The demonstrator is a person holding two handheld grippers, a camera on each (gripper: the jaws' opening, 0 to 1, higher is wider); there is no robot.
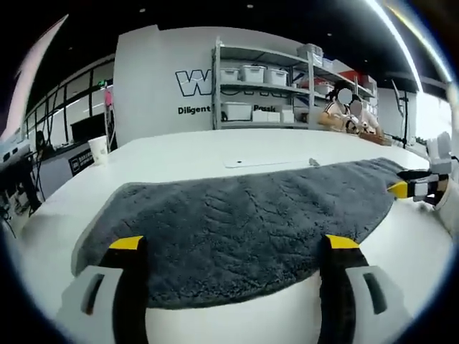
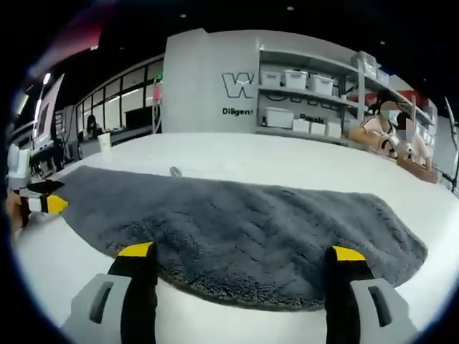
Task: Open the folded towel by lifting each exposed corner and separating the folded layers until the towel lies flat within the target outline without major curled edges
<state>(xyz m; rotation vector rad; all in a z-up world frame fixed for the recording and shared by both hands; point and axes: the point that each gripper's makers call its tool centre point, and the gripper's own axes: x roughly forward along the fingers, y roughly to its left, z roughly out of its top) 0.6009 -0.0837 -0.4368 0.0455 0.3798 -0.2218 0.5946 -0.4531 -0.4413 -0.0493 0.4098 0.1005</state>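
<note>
The towel point(image 1: 237, 222) is dark grey with a faint leafy, ridged texture pressed into its pile. It lies on a plain white table point(image 1: 186, 154). Each hand-held gripper point(image 1: 237, 247) point(image 2: 244, 254) has black jaws tipped in yellow, on pale grey bodies. A white paper cup point(image 1: 98, 149) stands far off.

The left gripper point(image 1: 234, 247) points forward with its two fingers point(image 1: 128, 247) spread wide apart, nothing between them. Both fingers are black with yellow tips. The right gripper point(image 2: 242, 254) is in the same pose: fingers point(image 2: 136, 252) wide apart, level with each other, gripping nothing. In the left gripper view, the right gripper point(image 1: 419, 188) enters at the right edge. In the right gripper view, the left gripper point(image 2: 39, 201) enters at the left edge.
</note>
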